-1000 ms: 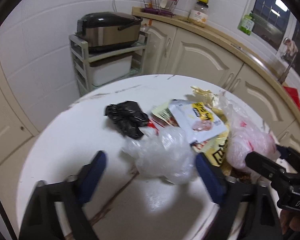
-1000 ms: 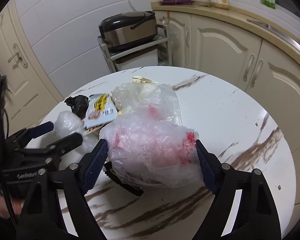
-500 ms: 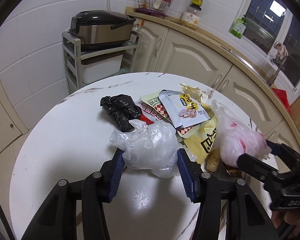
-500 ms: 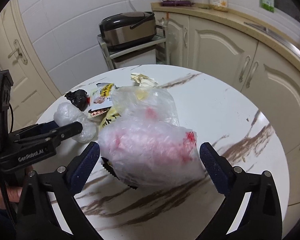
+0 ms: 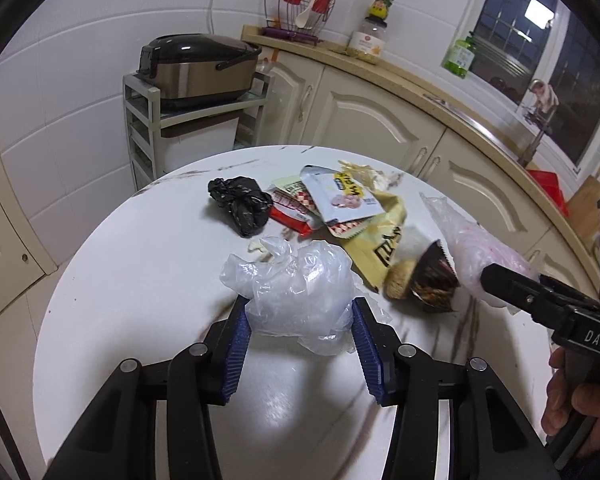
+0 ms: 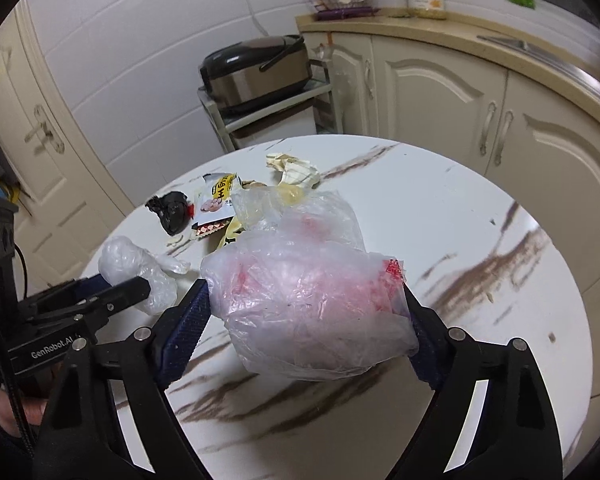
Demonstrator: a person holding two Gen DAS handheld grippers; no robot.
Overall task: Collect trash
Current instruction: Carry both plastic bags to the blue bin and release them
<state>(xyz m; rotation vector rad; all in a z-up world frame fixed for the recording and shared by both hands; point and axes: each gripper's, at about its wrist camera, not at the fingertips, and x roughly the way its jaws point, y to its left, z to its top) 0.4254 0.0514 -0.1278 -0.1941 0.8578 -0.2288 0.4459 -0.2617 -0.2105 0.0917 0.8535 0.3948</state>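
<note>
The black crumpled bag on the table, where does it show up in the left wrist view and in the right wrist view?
Left wrist view: the black bag lies just above centre, at the left end of the litter, left of the red wrapper.
Right wrist view: the black bag sits small at centre left, left of the white snack packet.
Shared landmark: the rice cooker on the shelf behind the table.

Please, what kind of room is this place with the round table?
Most likely a home kitchen. A rice cooker stands on a small rack, a utensil holder sits on the counter above cream cabinets, and a sink faucet shows by the window.
</note>
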